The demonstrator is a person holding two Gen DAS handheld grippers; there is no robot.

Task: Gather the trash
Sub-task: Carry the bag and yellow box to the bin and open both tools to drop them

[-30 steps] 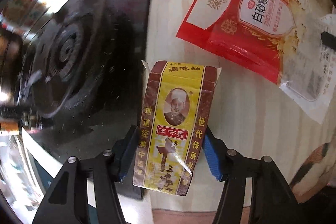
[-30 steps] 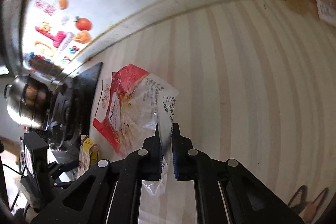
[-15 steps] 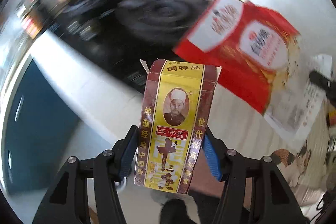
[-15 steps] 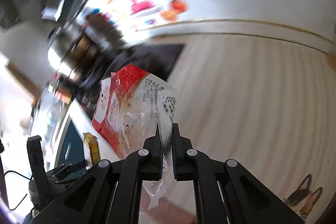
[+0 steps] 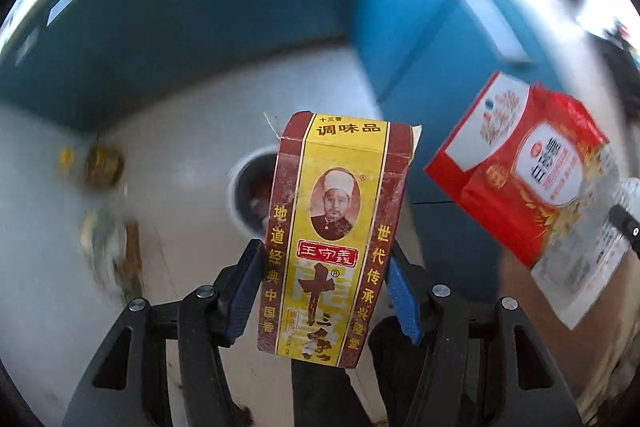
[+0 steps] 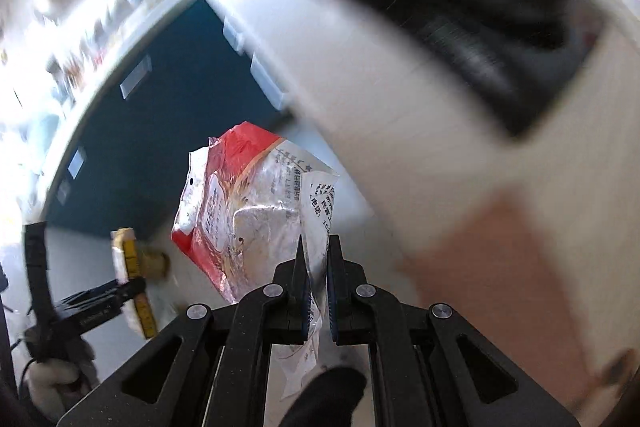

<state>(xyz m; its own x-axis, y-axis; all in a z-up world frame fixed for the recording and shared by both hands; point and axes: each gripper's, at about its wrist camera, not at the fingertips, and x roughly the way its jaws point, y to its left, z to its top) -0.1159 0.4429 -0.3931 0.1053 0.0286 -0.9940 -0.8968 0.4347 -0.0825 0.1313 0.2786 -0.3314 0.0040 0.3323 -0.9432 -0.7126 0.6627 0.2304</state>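
My left gripper [image 5: 326, 291] is shut on a yellow and dark red spice box [image 5: 336, 227], held upright between the blue pads above a pale floor. Behind the box's left edge sits a round white bin [image 5: 240, 187] with dark contents. My right gripper [image 6: 317, 283] is shut on the clear edge of a red and white sugar bag [image 6: 244, 211], which hangs crumpled in front of it. The same sugar bag [image 5: 524, 175] shows at the right of the left wrist view. The left gripper with the spice box [image 6: 130, 259] appears at the lower left of the right wrist view.
Blue cabinet fronts [image 5: 200, 27] rise behind the bin. A white counter edge [image 6: 360, 87] and a black stove top [image 6: 500, 7] sweep across the right wrist view, blurred. Blurred small items [image 5: 100, 167] lie on the floor at left.
Both grippers have swung off the counter and stove and down to the floor by the blue cabinets, rolling as they went. Each keeps its hold. A white bin has come into view.
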